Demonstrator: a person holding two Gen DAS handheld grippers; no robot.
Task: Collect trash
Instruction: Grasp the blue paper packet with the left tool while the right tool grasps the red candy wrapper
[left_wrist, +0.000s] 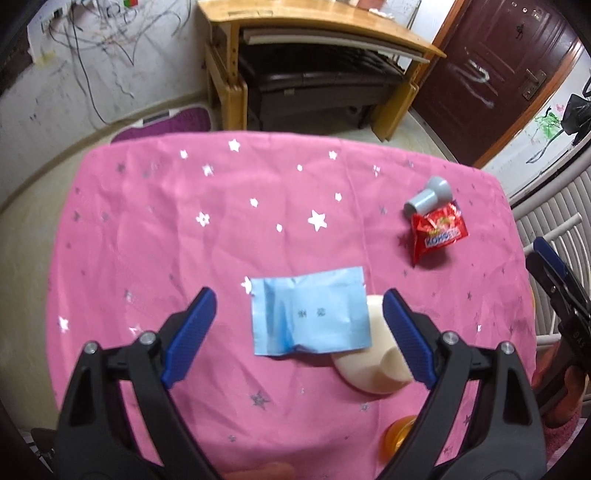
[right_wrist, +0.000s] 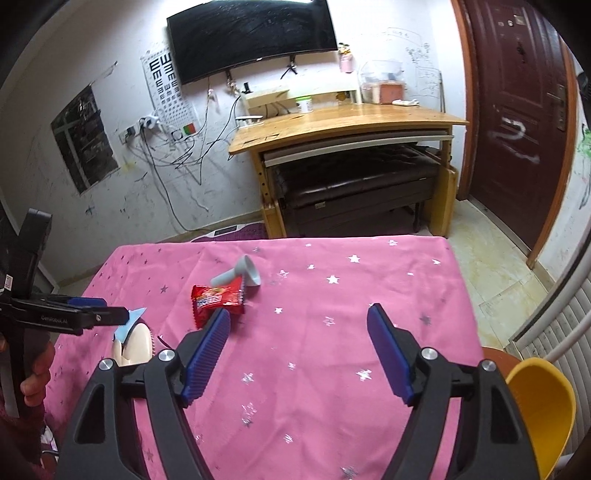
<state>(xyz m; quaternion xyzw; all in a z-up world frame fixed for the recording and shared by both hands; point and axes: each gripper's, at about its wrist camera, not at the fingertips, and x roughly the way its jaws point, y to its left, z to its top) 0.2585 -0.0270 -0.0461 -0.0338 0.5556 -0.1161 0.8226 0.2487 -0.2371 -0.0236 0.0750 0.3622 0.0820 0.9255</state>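
Nothing is picked up yet. The left gripper (left_wrist: 299, 332) is spread wide over the flat blue paper packet (left_wrist: 308, 312) near the bench's front edge. The right gripper (right_wrist: 299, 354) is spread and empty. The crinkly red snack wrapper (right_wrist: 218, 301) waits mid-bench.

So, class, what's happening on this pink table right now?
A person holds a claw in each hand over the pink star tablecloth, clearing rubbish. The left claw is open and poised above a light blue wrapper that partly covers a cream-coloured object. The right claw is also open and empty, with a red snack packet and a grey funnel-shaped piece lying ahead of it. A yellow container waits at the table's right edge. Nothing is picked up yet.
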